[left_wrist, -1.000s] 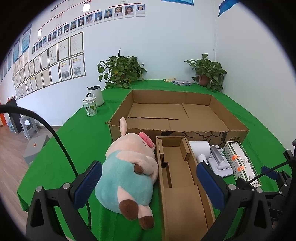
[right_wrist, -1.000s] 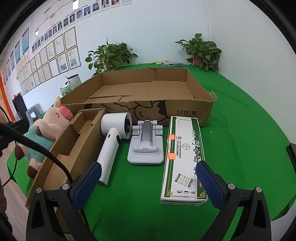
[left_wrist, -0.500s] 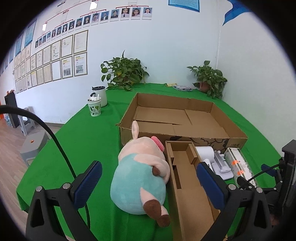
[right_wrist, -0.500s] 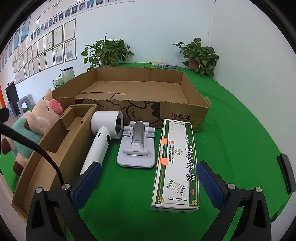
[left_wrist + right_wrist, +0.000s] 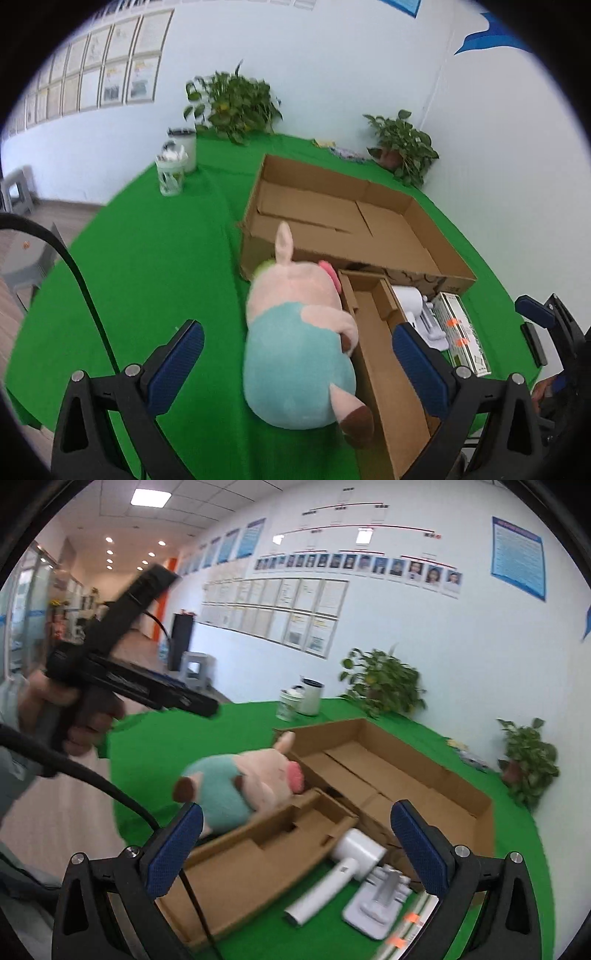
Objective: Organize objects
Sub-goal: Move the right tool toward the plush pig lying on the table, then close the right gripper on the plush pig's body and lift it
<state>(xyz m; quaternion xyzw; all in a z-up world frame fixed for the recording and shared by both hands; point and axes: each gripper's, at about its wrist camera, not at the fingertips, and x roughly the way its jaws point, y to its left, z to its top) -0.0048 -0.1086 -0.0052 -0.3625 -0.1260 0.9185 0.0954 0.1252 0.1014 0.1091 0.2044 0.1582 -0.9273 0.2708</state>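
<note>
Both tongs have just lifted and swung leftward, the left tongs wide apart above the plush pig lying on the green tabletop beside the narrow cardboard tray, the right tongs wide and empty, so nothing is yet packed.

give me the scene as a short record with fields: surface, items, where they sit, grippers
surface: green table cloth
large box: open shallow cardboard box, nothing in it
insert: narrow cardboard tray in front of the large box
plush toy: pig lying against the tray's left side
right of tray: white hair dryer, grey stand, long printed carton
back of table: two cups, two potted plants
left gripper: open, holding nothing
right gripper: open, holding nothing
</note>
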